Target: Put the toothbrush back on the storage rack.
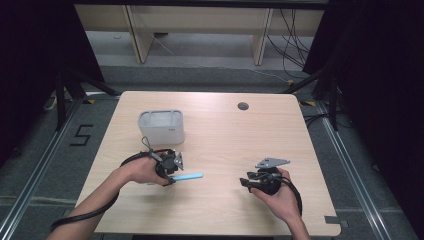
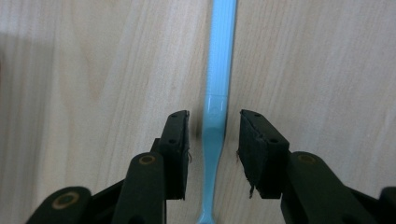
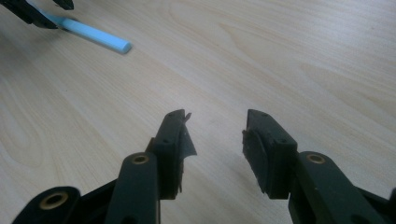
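A light blue plastic stick (image 2: 218, 79), shaped like a toothbrush handle, lies flat on the wooden table (image 1: 225, 135). My left gripper (image 2: 214, 116) is open with one jaw on each side of the stick's narrow part and a small gap to each pad. In the high view the left gripper (image 1: 174, 172) is at the front left and the stick (image 1: 190, 176) pokes out to its right. My right gripper (image 3: 217, 116) is open over bare table with nothing between its jaws. The high view has the right gripper (image 1: 246, 182) at the front right, pointing left. The stick's end (image 3: 95, 33) is far off in the right gripper view.
A pale grey open-topped container (image 1: 161, 126) stands on the table just behind the left hand. A round cable hole (image 1: 243, 106) sits near the table's far edge. Black cables trail from both grippers toward the front edge.
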Motion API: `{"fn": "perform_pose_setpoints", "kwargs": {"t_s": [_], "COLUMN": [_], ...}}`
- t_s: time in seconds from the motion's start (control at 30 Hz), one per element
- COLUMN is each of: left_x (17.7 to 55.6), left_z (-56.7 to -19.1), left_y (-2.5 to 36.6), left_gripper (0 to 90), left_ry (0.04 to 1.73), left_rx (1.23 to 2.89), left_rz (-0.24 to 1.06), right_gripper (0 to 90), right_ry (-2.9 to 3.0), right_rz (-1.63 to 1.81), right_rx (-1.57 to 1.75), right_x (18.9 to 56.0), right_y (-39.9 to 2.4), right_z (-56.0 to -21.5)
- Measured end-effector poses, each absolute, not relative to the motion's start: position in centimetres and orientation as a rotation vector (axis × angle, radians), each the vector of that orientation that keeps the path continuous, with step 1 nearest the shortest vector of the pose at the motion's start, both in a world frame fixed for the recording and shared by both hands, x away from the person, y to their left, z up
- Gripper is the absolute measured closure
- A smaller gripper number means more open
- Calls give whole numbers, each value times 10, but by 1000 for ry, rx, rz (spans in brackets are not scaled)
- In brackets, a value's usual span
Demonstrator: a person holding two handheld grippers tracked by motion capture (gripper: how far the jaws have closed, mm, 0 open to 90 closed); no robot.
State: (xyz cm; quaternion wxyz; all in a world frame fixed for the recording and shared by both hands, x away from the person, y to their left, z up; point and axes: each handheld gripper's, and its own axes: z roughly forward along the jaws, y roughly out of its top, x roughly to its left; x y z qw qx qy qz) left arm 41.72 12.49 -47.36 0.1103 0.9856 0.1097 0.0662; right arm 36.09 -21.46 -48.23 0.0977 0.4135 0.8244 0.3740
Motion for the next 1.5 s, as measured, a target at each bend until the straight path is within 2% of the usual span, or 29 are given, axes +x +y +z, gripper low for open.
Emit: {"fn": "perform_pose_setpoints", "kwargs": {"t_s": [0.1,0.7,1.17,1.43,1.5], "left_x": [420,429,429,417,406], "left_z": [-474,-478,-478,-471,-463], "left_y": [122,110,104,104,101], "left_gripper": [632,705,779,779,780], "left_ry": [334,316,302,244,179], "left_rx": [2900,2957,3006,2979,2962], "left_rz": [178,96,26,12,12], "right_gripper": [588,584,568,530,522], "right_ry": [2437,2435,2473,2639,2734], "right_rz": [1102,1103,1076,1044,1004], "right_rx": [1323,1227,1295,939,820], "right_x": [357,361,357,360,358], "right_y": [-211,-214,-209,-198,-183], "right_z": [-481,-482,-480,-480,-480]}}
